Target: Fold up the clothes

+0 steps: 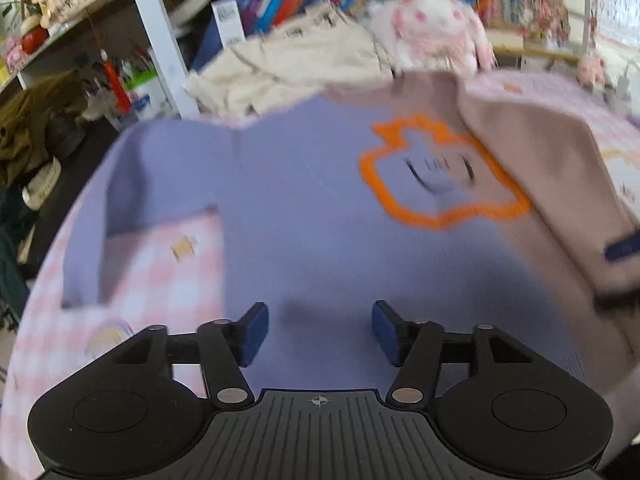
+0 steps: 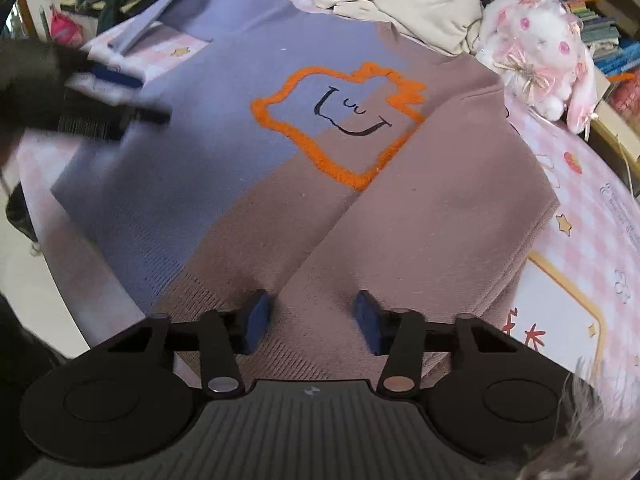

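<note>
Both tools, left (image 1: 320, 332) and right (image 2: 312, 322), gape released above the sweater (image 2: 248, 152).

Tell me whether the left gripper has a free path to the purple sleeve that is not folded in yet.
Probably yes. The left gripper is open over the purple half of the sweater, and the purple sleeve lies flat on the pink checked cover on its left side, with nothing on top of it or in between.

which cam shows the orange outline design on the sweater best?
Right wrist. The fuzzy orange outline design on the purple-and-mauve knit sweater is sharp and whole there, black smile lines legible. Left wrist shows it motion-blurred, with its right edge running under the folded-over mauve sleeve.
</note>
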Action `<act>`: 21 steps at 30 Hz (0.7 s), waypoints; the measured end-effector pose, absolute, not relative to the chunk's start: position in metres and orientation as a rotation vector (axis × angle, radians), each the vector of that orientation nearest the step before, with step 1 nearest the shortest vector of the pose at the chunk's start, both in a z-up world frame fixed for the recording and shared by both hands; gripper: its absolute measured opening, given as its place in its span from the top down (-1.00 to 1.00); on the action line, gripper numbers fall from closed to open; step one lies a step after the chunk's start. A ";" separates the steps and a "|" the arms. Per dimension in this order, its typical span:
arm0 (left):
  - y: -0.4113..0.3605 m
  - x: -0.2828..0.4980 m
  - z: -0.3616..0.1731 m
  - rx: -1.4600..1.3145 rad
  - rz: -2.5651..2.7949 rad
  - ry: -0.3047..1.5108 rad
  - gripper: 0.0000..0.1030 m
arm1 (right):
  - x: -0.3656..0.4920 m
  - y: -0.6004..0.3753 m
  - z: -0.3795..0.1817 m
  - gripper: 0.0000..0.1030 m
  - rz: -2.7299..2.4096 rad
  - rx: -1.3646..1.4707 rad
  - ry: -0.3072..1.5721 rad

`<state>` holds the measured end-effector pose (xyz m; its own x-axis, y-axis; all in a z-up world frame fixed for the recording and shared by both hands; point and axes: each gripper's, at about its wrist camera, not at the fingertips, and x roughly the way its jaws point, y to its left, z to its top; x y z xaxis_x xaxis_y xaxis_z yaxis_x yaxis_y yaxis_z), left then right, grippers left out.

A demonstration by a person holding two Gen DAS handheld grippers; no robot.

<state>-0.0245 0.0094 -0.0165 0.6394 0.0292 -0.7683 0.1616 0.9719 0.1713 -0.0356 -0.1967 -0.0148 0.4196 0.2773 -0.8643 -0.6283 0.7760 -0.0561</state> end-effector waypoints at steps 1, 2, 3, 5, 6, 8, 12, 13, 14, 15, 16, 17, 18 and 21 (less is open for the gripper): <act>0.005 -0.028 -0.020 0.239 -0.068 0.885 -0.16 | -0.034 -0.200 -0.013 0.82 0.583 -0.410 0.980; 0.003 -0.031 -0.019 0.242 -0.052 0.869 -0.18 | -0.031 -0.205 -0.010 0.82 0.580 -0.411 0.973; 0.002 -0.031 -0.018 0.246 -0.045 0.876 -0.18 | -0.026 -0.214 -0.005 0.82 0.574 -0.403 0.966; 0.001 -0.030 -0.017 0.242 -0.025 0.880 -0.19 | -0.014 -0.235 0.006 0.83 0.544 -0.397 0.944; 0.000 -0.030 -0.017 0.240 -0.015 0.882 -0.19 | -0.004 -0.250 0.011 0.83 0.504 -0.415 0.925; -0.001 -0.030 -0.016 0.237 0.005 0.885 -0.19 | 0.018 -0.281 0.018 0.83 0.405 -0.456 0.888; -0.009 -0.033 -0.018 0.229 0.060 0.887 -0.19 | 0.064 -0.339 0.019 0.83 0.210 -0.599 0.838; -0.011 -0.034 -0.018 0.226 0.074 0.887 -0.19 | 0.074 -0.351 0.015 0.83 0.171 -0.641 0.834; -0.013 -0.035 -0.019 0.223 0.087 0.886 -0.19 | 0.085 -0.364 0.011 0.84 0.131 -0.683 0.830; -0.016 -0.036 -0.019 0.231 0.093 0.887 -0.19 | 0.096 -0.376 0.007 0.84 0.091 -0.724 0.825; -0.019 -0.037 -0.019 0.239 0.099 0.887 -0.19 | 0.105 -0.386 0.003 0.84 0.061 -0.755 0.826; -0.022 -0.037 -0.019 0.247 0.105 0.887 -0.19 | 0.113 -0.395 -0.001 0.84 0.041 -0.774 0.836; -0.025 -0.038 -0.019 0.255 0.111 0.888 -0.18 | 0.121 -0.404 -0.006 0.84 0.020 -0.791 0.848; -0.035 -0.041 -0.019 0.278 0.129 0.889 -0.18 | 0.137 -0.423 -0.021 0.84 0.002 -0.801 0.887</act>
